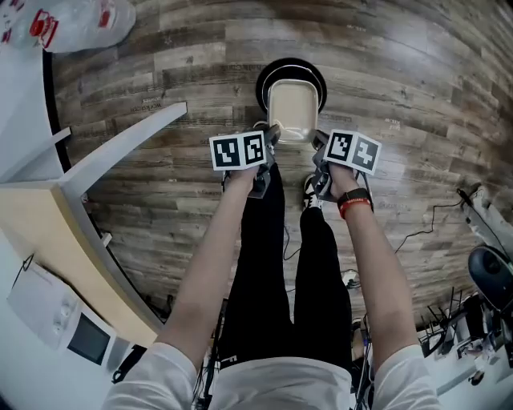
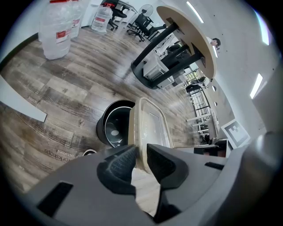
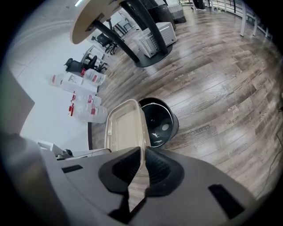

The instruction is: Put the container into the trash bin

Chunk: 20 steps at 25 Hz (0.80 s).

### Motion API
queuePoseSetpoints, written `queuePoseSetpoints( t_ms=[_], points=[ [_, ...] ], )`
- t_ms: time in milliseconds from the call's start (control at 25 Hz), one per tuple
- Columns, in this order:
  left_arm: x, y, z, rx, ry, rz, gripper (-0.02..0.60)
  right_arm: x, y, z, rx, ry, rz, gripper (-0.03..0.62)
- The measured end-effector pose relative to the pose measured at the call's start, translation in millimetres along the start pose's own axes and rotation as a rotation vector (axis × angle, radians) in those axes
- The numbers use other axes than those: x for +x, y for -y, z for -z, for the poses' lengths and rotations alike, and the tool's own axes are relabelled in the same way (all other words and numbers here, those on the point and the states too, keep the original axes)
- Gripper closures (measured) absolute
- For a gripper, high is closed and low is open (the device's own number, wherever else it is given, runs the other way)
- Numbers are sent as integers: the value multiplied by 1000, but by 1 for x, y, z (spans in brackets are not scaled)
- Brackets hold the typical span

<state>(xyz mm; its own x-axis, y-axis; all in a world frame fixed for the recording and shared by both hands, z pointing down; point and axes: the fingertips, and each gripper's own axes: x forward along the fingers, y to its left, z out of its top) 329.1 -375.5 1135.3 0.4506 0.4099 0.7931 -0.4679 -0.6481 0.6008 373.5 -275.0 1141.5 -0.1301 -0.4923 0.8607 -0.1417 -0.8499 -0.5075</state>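
A beige rectangular plastic container (image 1: 292, 112) hangs over the mouth of a round black trash bin (image 1: 268, 80) on the wood floor. My left gripper (image 1: 268, 138) is shut on the container's left rim, and my right gripper (image 1: 319, 144) is shut on its right rim. In the left gripper view the container (image 2: 148, 128) stands edge-on between the pads (image 2: 121, 164), with the bin (image 2: 114, 128) just beyond it. In the right gripper view the container (image 3: 126, 132) is pinched by the pads (image 3: 157, 167), and the bin (image 3: 161, 123) lies to its right.
A light wood table (image 1: 48, 232) with a white leg (image 1: 120, 148) stands at left. Clear water jugs (image 1: 76, 24) sit at the far left. Cables and equipment (image 1: 473, 304) lie at right. Office chairs (image 2: 143, 22) and a round table (image 2: 185, 39) stand farther off.
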Motion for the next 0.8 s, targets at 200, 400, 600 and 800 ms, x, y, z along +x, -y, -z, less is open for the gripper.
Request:
queuePoseSetpoints(
  t_ms=[200,400,600,800],
  points=[
    [12,-13,4,-1,-32,-1,485,15,8,4,17,-1,0,545],
    [29,-26,5,-26,-51,13,477,30,15,1,21,-1,18,543],
    [49,-39,3,-60,-61,5,472,47,24,-7,41,6,35,543],
    [68,-47,-4,-60,-60,-12,469,63,34,-17,102,26,39,543]
  ],
)
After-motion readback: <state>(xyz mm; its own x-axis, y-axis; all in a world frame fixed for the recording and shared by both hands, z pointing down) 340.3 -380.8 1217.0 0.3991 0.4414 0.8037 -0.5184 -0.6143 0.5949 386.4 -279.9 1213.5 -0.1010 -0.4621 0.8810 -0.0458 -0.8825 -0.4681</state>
